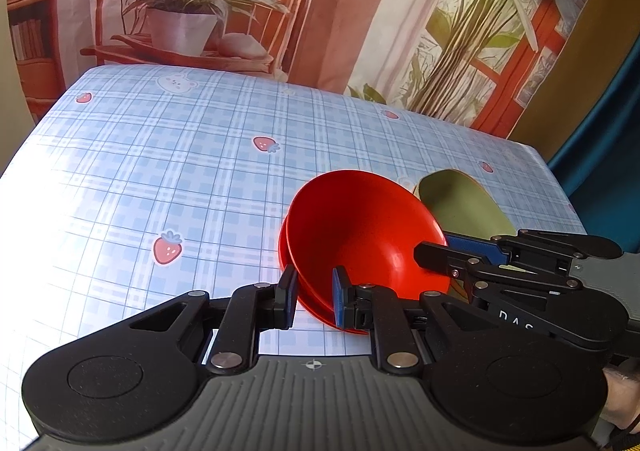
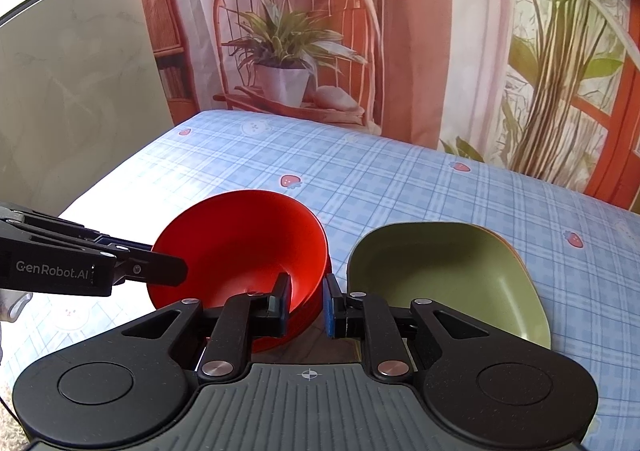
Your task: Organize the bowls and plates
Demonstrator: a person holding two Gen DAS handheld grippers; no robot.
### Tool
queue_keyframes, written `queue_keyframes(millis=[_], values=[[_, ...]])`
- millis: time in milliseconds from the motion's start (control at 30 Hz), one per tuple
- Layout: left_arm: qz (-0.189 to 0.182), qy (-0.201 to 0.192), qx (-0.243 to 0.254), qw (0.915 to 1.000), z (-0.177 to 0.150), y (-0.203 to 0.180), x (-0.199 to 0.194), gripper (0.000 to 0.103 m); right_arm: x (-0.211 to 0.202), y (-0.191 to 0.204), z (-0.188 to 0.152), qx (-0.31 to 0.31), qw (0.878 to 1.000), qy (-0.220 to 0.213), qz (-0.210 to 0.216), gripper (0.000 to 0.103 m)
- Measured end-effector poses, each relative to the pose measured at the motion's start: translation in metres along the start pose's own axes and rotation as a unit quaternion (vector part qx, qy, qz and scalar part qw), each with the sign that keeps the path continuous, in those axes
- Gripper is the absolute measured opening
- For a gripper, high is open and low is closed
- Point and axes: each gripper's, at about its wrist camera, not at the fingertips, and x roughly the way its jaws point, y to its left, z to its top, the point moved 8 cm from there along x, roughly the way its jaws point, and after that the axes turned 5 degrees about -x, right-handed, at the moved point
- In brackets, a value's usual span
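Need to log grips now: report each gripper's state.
Left gripper: shut on the glossy red plastic bowl, pinching its rim.
Right gripper: shut on the same bowl's rim.

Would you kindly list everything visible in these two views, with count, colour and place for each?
red bowl: one visible, red, near edge of the table, tilted, its rim gripped on two sides; a second red rim shows under it, perhaps another piece.
green bowl: one, olive green, beside the red bowl on its right in the right wrist view, resting on the cloth.
tablecloth: one, blue plaid with strawberries and bears, covering the table.
backdrop: one, printed with chair, plants and window, behind the table.
left tool: one, black, blue pads, shut on the red bowl's rim.
right tool: one, black, blue pads, shut on the opposite rim.
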Motion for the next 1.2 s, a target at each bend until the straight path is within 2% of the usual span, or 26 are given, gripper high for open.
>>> queue_keyframes(millis=[567, 767, 1067, 1200], values=[[0.011, 0.009, -0.028, 0.9995, -0.003, 0.009, 0.012, 0.019, 0.004, 0.003, -0.014, 0.012, 1.000, 0.014, 0.007, 0.024], [0.001, 0.016, -0.042, 0.9990, -0.006, 0.012, 0.018, 0.020, 0.007, 0.002, -0.013, 0.016, 1.000, 0.016, 0.008, 0.025], [-0.009, 0.003, -0.049, 0.9988, -0.010, 0.015, 0.017, 0.020, 0.007, 0.001, -0.015, 0.028, 0.999, 0.012, 0.013, 0.026], [-0.010, 0.012, -0.057, 0.9982, -0.015, 0.020, 0.021, 0.020, 0.007, 0.004, -0.016, 0.032, 0.999, 0.010, 0.016, 0.026]])
